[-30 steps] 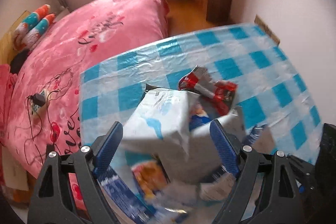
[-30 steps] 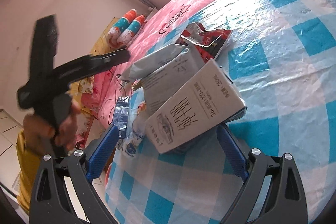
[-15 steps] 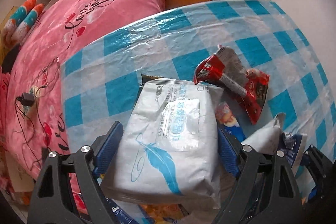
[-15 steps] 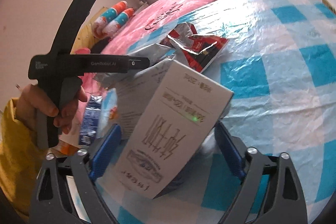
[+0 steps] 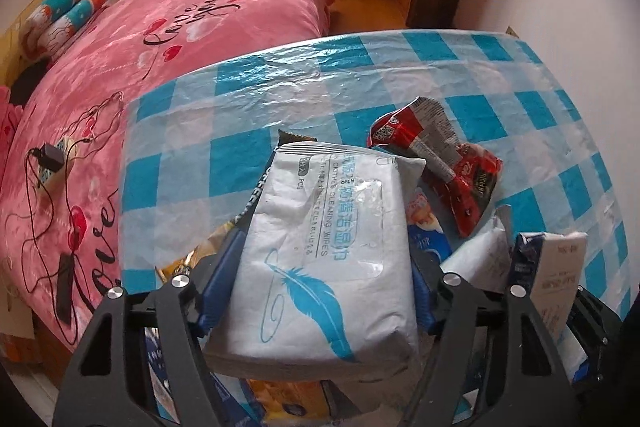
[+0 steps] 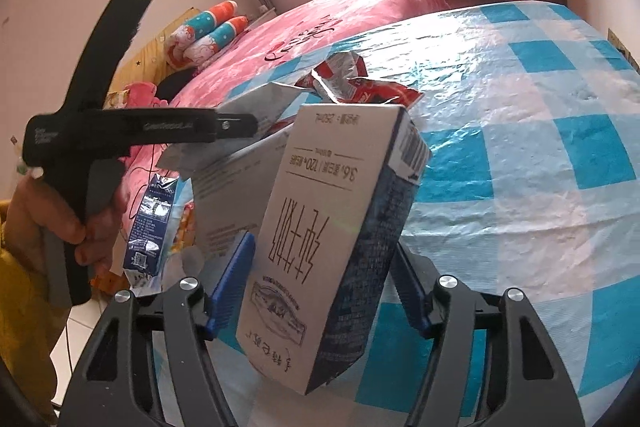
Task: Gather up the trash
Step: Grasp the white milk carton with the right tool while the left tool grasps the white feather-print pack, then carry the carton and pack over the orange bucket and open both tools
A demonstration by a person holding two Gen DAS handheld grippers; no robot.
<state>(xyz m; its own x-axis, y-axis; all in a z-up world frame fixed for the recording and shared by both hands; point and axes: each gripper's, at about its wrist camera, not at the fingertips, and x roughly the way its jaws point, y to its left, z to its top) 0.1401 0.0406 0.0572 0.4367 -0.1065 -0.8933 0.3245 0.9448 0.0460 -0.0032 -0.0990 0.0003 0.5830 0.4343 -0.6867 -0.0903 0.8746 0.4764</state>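
The wipes pack [image 5: 320, 247] is a soft white pouch printed with a blue feather and a clear resealable flap; its surface is creased. It lies on top of the litter heap at the near edge of the blue-and-white checked tablecloth [image 5: 360, 75], over an orange wrapper and other packets. The milk carton [image 6: 328, 227] is a white and dark blue rectangular box with black characters and a barcode, tilted with its top end away from the camera; it stands just right of the wipes pack, at the same near edge of the tablecloth. A crumpled red snack wrapper [image 5: 444, 163] lies on the tablecloth just beyond the wipes pack.

The left gripper [image 5: 316, 279] points steeply down onto the tablecloth. Its jaws have just been closing, and the blue pads now sit against both sides of the wipes pack, gripping it across its width. In the right wrist view a hand [image 6: 68, 223] in a yellow sleeve is wrapped around this gripper's handle.

The right gripper [image 6: 320, 287] is angled down at the tablecloth less steeply. Its jaws have likewise just been closing, with the milk carton between them: the left pad lies close against the carton's printed face, while the right pad's contact with the dark side cannot be confirmed.
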